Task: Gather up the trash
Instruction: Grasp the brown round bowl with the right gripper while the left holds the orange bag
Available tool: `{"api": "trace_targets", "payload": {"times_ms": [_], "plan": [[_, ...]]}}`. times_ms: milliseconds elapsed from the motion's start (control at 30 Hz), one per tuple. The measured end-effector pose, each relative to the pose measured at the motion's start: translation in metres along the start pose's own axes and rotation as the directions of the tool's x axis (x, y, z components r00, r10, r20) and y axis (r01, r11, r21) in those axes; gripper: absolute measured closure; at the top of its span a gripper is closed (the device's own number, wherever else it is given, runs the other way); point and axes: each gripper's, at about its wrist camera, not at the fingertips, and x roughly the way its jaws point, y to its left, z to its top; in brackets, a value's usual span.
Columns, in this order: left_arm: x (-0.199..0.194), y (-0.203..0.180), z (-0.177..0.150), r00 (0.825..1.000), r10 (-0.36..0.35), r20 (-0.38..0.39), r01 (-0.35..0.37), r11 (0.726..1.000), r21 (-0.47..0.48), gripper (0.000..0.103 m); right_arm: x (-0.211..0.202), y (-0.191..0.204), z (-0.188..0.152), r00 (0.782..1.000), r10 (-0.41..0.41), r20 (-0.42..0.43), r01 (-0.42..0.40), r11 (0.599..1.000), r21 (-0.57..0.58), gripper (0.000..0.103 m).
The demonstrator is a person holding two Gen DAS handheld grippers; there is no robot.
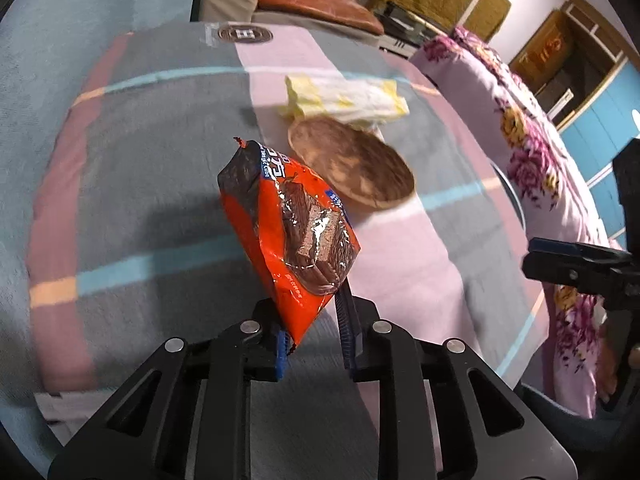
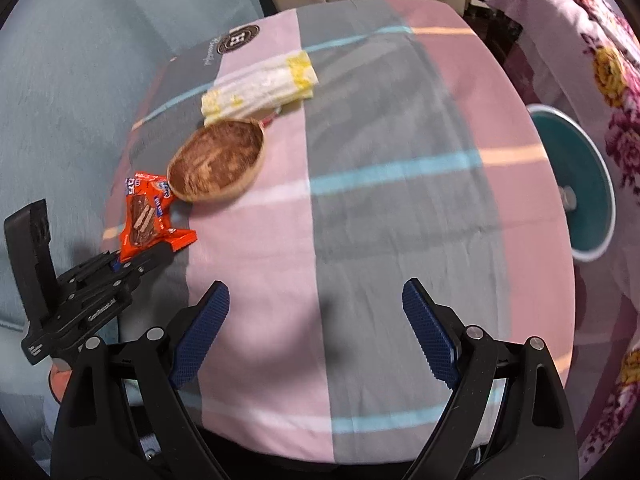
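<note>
1. Black left gripper (image 1: 310, 332), low in the left wrist frame, is seen pinched on the bottom corner of a crinkly orange foil snack wrapper (image 1: 288, 232), raised mid-frame.
2. Right gripper (image 2: 316, 328) is held wide, empty.
3. Wrapper is judged light, slippery; a deeper bite is advised.

Striped table (image 2: 400, 200) w/ wooden dish (image 2: 218, 160), folded cloth (image 2: 260, 84).

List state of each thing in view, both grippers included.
Left gripper: shut on the wrapper's corner.
Snack wrapper: held, lifted off the tablecloth.
Right gripper: open, nothing between its pads.
Wooden bowl: upright on the tablecloth, looks empty.
Folded cloth: lying behind the bowl, untouched.
Tablecloth: spread flat.
Teal bin: open at the table's side.
</note>
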Motion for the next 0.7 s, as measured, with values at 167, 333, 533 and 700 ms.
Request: {"api": "trace_targets", "payload": {"times_ms": [167,333,533,700], "plan": [[-0.008,0.016,0.015,1.0,0.002,0.026,-0.001,1.0,-0.03,0.082,0.012,0.01,0.031,0.999,0.035,0.02,-0.034,0.999,-0.009,0.019],[-0.007,0.033,0.034,0.999,-0.003,0.053,0.008,0.996,-0.086,0.082,0.037,0.024,0.063,0.997,0.079,0.002,-0.079,0.997,-0.022,0.028],[0.002,0.045,0.049,0.999,-0.013,0.046,0.018,0.993,-0.117,0.082,0.071,0.036,0.083,0.992,0.118,-0.052,-0.119,0.992,-0.032,0.038],[0.011,0.048,0.055,0.999,-0.021,0.03,0.025,0.99,-0.135,0.082,0.085,0.036,0.089,0.985,0.161,-0.068,-0.163,0.986,-0.029,0.051]]}}
